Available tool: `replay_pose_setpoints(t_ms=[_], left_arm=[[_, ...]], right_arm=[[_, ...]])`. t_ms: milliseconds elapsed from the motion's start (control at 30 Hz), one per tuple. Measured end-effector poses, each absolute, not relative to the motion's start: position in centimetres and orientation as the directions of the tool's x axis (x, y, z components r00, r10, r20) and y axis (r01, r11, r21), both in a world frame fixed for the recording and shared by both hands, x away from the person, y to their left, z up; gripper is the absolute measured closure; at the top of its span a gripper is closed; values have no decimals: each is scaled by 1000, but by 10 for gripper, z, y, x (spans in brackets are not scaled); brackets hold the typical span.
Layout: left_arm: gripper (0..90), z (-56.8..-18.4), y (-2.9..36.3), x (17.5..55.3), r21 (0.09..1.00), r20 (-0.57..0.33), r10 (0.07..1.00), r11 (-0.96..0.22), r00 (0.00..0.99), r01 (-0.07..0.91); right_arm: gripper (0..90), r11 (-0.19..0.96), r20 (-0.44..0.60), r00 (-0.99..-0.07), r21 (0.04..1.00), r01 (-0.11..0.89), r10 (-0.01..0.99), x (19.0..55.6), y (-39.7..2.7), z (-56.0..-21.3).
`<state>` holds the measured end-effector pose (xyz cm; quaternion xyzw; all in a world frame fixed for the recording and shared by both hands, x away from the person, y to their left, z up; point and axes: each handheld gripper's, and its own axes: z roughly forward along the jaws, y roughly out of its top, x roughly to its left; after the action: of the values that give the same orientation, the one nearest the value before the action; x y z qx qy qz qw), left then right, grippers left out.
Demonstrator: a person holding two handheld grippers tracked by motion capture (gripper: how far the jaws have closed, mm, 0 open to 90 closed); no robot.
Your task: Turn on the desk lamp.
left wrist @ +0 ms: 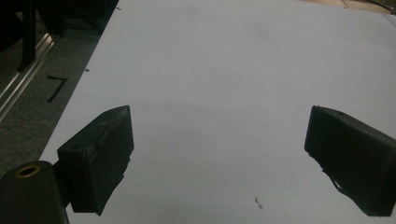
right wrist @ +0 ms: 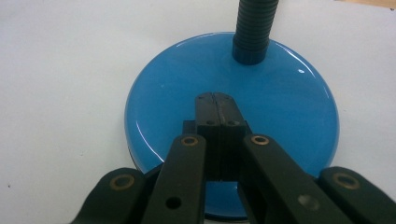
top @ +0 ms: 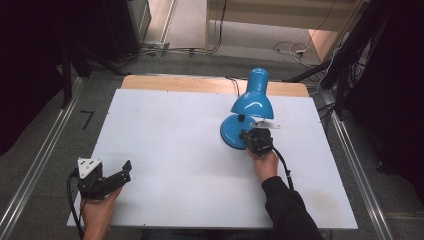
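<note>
A blue desk lamp (top: 252,102) stands on the right half of the white table (top: 175,145), its shade tipped over a round blue base (top: 230,135). My right gripper (top: 245,134) is over the near side of that base. In the right gripper view its jaws meet with nothing between them, and the right gripper (right wrist: 216,100) rests on the glossy base (right wrist: 280,102) just short of the black ribbed neck (right wrist: 254,28). A small black part (right wrist: 188,127) sits on the base beside the jaws. My left gripper (top: 122,172) stands open above bare table at the near left corner, the left gripper (left wrist: 219,154) empty.
The table's left edge (left wrist: 74,93) runs close to my left gripper, with grey floor and a metal rail (top: 40,160) beyond it. A strip of wood (top: 200,84) lines the far edge. Cables (top: 290,49) lie on the floor behind the table.
</note>
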<state>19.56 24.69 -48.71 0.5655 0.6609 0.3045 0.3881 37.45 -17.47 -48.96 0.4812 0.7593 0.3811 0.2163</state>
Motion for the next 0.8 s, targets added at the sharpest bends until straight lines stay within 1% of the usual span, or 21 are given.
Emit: replay_pose_setpoints(t_ms=[800], left_arm=[[90, -488, 248, 196, 838, -173, 983, 179, -60, 516]], right_arm=[[875, 241, 45, -440, 785, 571, 897, 375, -174, -491]])
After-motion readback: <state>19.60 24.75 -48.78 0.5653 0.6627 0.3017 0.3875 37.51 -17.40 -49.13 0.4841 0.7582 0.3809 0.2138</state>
